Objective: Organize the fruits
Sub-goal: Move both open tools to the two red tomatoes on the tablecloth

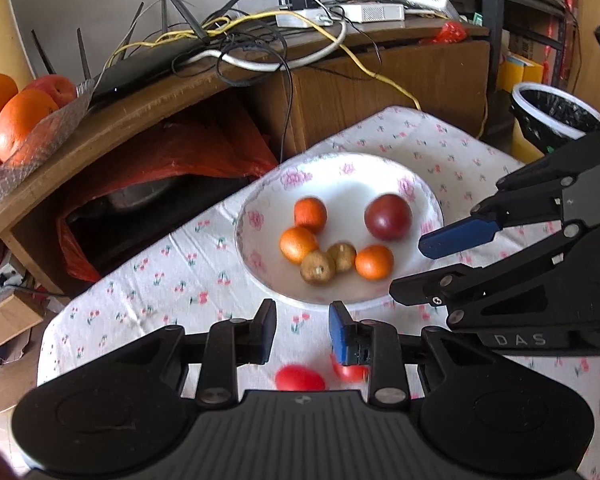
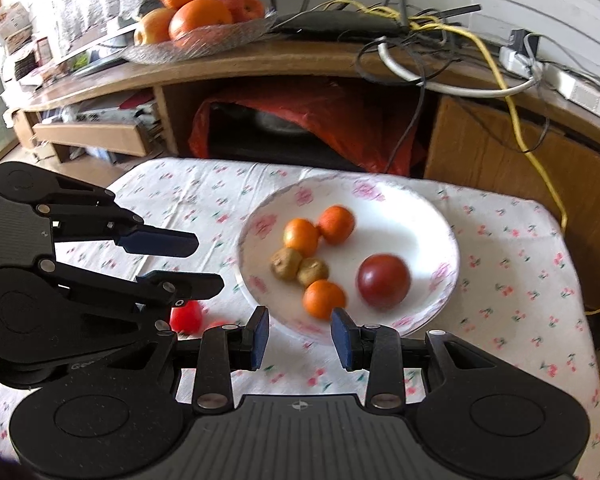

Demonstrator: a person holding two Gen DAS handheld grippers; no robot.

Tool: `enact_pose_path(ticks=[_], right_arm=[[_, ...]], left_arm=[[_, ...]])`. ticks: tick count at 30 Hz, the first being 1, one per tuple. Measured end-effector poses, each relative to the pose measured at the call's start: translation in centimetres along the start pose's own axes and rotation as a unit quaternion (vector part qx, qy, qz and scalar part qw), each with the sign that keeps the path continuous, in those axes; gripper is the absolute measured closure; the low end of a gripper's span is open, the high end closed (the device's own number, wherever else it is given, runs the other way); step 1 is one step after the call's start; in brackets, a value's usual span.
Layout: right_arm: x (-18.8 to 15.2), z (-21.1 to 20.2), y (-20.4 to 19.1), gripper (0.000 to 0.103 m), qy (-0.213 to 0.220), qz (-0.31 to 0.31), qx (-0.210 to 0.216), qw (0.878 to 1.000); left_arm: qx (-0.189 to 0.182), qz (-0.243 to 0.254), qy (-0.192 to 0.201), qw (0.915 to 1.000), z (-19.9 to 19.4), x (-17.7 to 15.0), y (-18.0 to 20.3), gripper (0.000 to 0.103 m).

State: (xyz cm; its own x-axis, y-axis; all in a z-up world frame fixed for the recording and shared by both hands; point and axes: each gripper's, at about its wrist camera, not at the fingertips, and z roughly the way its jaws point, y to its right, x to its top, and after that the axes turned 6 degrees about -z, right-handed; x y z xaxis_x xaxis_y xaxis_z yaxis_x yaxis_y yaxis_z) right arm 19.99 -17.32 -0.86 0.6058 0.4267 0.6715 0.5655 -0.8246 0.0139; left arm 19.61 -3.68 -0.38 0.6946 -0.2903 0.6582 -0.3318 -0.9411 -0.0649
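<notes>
The left tool (image 1: 302, 330) and the right tool (image 2: 300, 334) both hang over the bench (image 2: 520, 280) with fingers apart, holding nothing. Two red fruits (image 1: 300, 378) lie on the cloth just under the left tool. A bit farther sits the white bowl (image 2: 428, 208), holding three small oranges (image 2: 324, 298), two brown fruits (image 2: 286, 264) and one dark red fruit (image 2: 384, 280).

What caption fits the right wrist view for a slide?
Both open grippers, right and left, hover near a floral bowl of small fruits.
</notes>
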Motion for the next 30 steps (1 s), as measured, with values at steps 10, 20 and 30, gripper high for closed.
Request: enact_pose_path(ticks=[10, 20, 30], right_arm=[[-1.2, 1.7, -1.9, 0.073, -0.031, -0.015, 0.045, 0.998], [-0.8, 3.8, -3.3, 0.073, -0.033, -0.037, 0.079, 0.996], [-0.7, 4.8, -3.0, 0.077, -0.029, -0.034, 0.084, 0.996]], left_arm=[[-0.009, -0.004, -0.034, 0.9994, -0.5, -3.0, -1.6, 0.065], [-0.026, -0.009, -0.051, 0.9983, -0.3, -4.2, -2.6, 0.064], [-0.037, -0.018, -0.06, 0.9973, 0.8, -4.0, -2.6, 0.065]])
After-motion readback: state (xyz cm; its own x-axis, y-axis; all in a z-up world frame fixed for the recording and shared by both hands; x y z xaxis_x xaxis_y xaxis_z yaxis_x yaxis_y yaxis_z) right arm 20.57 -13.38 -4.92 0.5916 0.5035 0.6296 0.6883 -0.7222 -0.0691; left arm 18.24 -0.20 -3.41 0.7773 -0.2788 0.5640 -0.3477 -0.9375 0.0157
